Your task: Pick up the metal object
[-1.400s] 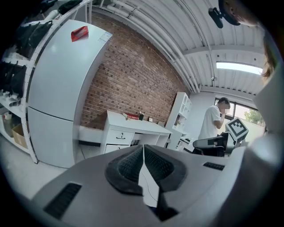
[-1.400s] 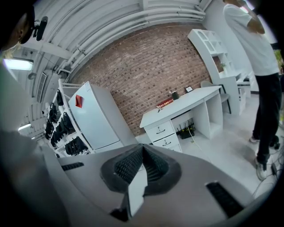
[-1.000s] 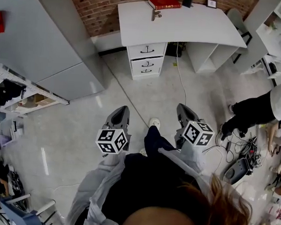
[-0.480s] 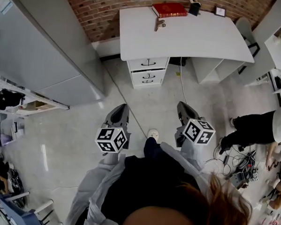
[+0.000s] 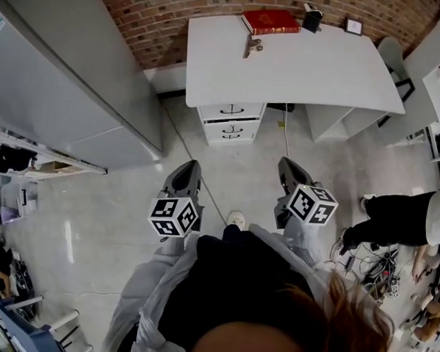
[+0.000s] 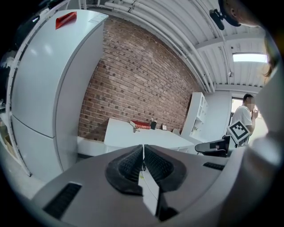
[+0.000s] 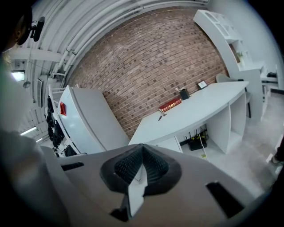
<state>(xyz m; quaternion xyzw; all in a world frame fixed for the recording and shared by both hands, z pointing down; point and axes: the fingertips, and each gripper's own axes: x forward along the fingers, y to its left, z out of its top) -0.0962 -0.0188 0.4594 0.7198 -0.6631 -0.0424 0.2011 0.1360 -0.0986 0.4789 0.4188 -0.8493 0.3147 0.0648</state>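
— Ahead of you runs the brick wall [image 5: 177, 15]. To your left a tall grey cabinet [image 5: 63, 75] stands against it, and you are out on the pale floor [image 5: 114, 225], well apart from both.

— Next in size is the white tabletop [image 5: 299, 65], set against that wall, with a two-drawer unit [image 5: 232, 119] under its left end. Off to your right another person [image 5: 394, 221] stands by a tangle of cables [image 5: 370, 264] on the floor.

— You hold the left gripper [image 6: 143, 151] and the right gripper [image 7: 142, 151] side by side in front of you, both aimed towards the tabletop and far short of it.

— On your left gripper the fingers [image 6: 131, 163] are pressed together with nothing between them. On your right gripper the fingers [image 7: 128, 165] are pressed together too, and they are just as empty.

— A red book [image 5: 270, 22] lies at the back of the tabletop. To its right, along the wall edge, are a small dark item [image 5: 312, 20] and a little frame [image 5: 353, 26].

— The metal object [image 5: 252, 46] lies on the tabletop just beside the book's left end, on your side of it. Whether the two touch cannot be told.
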